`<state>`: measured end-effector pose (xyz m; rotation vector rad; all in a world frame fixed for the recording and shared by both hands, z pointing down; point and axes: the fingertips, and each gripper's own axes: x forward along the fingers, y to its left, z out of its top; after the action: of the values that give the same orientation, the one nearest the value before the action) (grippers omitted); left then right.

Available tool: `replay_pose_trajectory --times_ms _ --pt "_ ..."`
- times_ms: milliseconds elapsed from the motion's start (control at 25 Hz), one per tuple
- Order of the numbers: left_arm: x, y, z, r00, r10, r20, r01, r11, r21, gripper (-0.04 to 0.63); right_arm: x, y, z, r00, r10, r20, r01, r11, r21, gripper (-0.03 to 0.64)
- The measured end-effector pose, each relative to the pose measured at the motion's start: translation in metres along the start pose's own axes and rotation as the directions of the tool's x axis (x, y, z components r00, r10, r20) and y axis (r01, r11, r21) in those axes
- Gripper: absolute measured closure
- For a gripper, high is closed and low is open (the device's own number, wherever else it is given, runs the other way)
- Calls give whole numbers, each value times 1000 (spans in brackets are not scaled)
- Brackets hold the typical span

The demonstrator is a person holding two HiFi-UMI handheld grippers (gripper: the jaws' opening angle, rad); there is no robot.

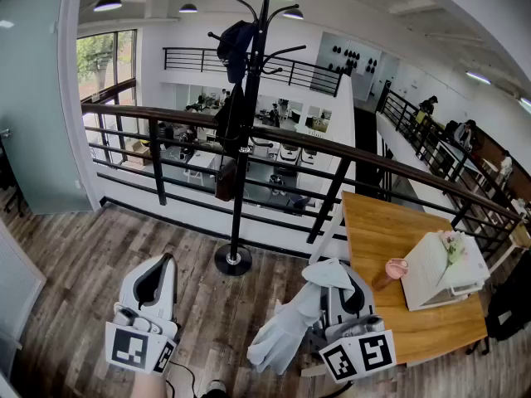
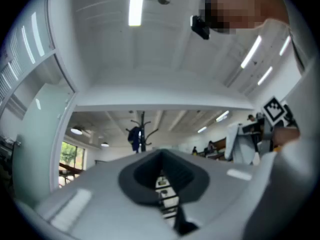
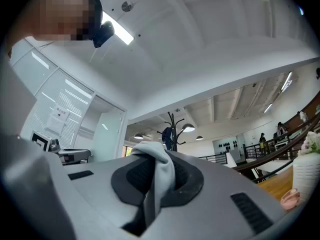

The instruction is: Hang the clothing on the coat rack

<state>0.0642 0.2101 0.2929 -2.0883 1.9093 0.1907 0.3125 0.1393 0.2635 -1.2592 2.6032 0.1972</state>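
Note:
A black coat rack (image 1: 250, 98) stands by the railing, with a dark garment (image 1: 235, 41) on an upper hook and another dark piece lower on the pole. My right gripper (image 1: 334, 282) is shut on a pale grey garment (image 1: 286, 326) that droops to its left; in the right gripper view the cloth (image 3: 156, 174) is pinched between the jaws, with the rack (image 3: 172, 129) far ahead. My left gripper (image 1: 153, 287) is low at the left, shut and empty; its view shows the rack (image 2: 141, 134) in the distance.
A wooden table (image 1: 390, 247) stands to the right with a pink cup (image 1: 395, 269) and a white box with flowers (image 1: 444, 268). A black railing (image 1: 332, 152) runs behind the rack over an open floor below. The floor here is wood plank (image 1: 91, 264).

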Motion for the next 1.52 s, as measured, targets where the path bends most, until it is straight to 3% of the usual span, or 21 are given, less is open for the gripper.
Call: replay_pose_trajectory --times_ms 640,1520 --pt "1 18 0 1000 2 8 -2 1000 -1 591 10 13 -1 1000 2 3 -2 1000 9 611" --pt "18 101 -33 1000 4 15 -4 1000 -1 591 78 35 -28 998 -58 16 57 997 43 611"
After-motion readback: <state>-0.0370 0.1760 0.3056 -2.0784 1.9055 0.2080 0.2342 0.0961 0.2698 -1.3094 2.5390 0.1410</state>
